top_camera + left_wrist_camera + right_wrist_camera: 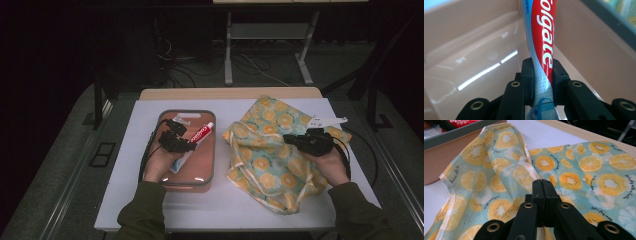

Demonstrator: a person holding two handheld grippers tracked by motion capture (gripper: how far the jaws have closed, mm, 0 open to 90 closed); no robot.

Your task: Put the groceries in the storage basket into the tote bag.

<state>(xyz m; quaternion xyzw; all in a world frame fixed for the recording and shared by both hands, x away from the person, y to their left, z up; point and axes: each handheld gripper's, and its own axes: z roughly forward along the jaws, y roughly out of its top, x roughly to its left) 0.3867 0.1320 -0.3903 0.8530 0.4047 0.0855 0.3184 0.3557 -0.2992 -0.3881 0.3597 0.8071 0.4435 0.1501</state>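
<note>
Glossily, left gripper (543, 82) pinches soft toothpaste tube (541, 37); right gripper (541, 192) closed over printed cloth (584, 165).

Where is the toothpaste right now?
The toothpaste lies in the tray left of the cloth in the high view, clamped in the left claw.

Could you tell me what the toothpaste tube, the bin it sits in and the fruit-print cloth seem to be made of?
Toothpaste tube: soft glossy plastic, probably laminate; it pinches in between the left gripper jaws.
Bin: smooth, glossy hard plastic, judging by its sharp light reflections.
Fruit-print cloth: thin woven fabric, matte, creased and folded, with a stitched pale hem.
</note>
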